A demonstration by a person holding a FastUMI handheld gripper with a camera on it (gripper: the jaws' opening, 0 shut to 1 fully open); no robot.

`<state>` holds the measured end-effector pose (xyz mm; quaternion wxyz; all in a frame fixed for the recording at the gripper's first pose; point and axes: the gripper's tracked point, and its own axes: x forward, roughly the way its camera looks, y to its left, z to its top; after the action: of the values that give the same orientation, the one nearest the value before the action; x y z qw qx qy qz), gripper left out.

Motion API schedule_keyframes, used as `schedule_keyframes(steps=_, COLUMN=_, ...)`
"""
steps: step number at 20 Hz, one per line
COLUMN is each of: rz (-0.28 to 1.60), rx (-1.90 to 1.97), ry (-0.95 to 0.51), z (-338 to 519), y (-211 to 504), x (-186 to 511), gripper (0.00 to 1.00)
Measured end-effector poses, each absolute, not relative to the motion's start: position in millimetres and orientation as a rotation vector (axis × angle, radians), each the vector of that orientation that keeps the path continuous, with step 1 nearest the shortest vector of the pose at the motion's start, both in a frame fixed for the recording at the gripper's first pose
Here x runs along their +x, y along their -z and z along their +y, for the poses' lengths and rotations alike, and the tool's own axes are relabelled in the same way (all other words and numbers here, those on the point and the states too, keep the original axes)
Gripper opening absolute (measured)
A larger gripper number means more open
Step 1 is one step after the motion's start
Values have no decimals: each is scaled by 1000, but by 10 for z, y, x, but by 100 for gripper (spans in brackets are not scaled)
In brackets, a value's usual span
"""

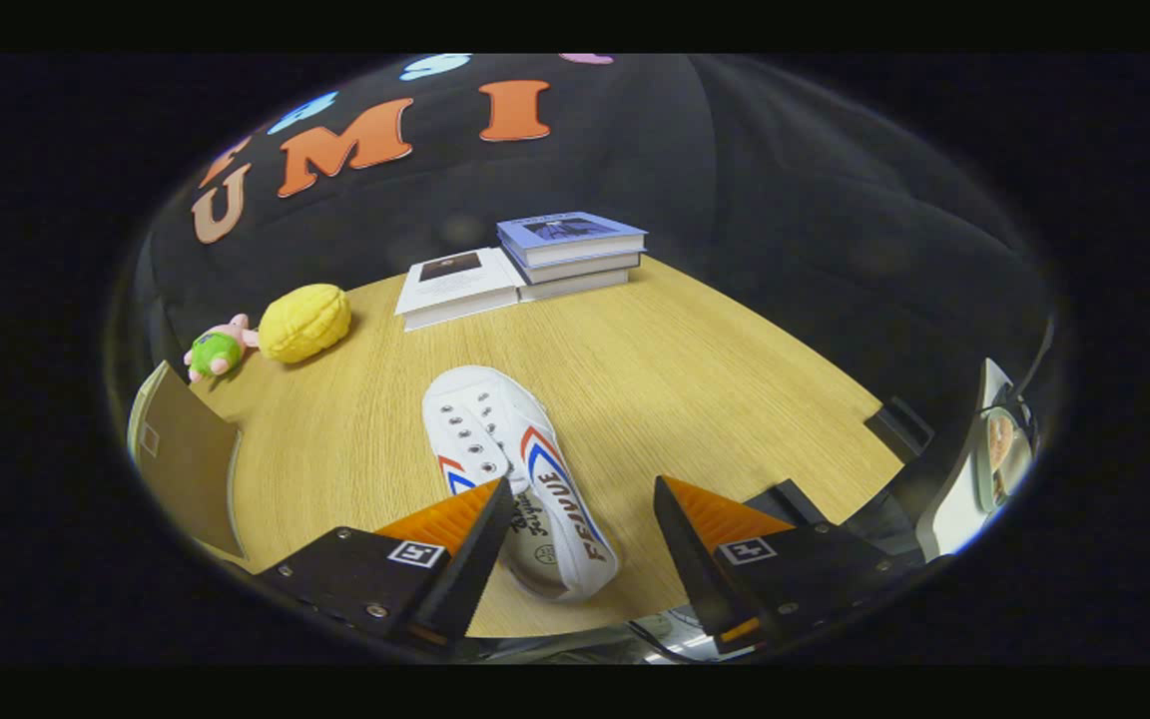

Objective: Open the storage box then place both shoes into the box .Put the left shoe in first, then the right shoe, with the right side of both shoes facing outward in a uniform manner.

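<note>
White canvas shoe point(512, 469) lies on the wood table point(715, 389), toe pointing far, heel near, between the gripper point(583, 519) fingers. Side wall of shoe reads "FEIYUE" in dark letters w/ red + blue chevron stripes above it; more print on the insole by the heel, too small to read. Metal eyelets in 2 rows, no laces seen.

Gripper spread wide, pinching nothing. Left finger point(455, 529) overlaps the shoe's heel opening; can't tell if it touches. Right finger point(705, 529) sits well apart from the shoe, over bare table.

Brown cardboard flap point(181, 459) w/ a small square mark at the table's near-left edge, standing up; its inside isn't visible.

Far side: stack of 3 books point(575, 255), blue cover on top, and 1 white-cover book point(455, 285) just left, touching the stack. Cover text too small to read. Far left: yellow plush point(305, 322), w/ a small pink-and-green plush toy point(219, 350) just beside it.
</note>
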<state>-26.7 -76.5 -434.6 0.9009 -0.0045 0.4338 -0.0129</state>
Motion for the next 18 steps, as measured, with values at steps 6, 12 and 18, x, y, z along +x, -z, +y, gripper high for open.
schedule_keyframes(steps=6, rz=985, rx=143, ry=18, z=-662, y=4572, x=-275, gripper=56)
schedule_keyframes(steps=12, rz=973, rx=77, ry=28, z=-693, y=4575, x=-245, gripper=6)
schedule_keyframes(steps=18, rz=917, rx=79, ry=39, z=-430, y=4341, x=-193, gripper=1)
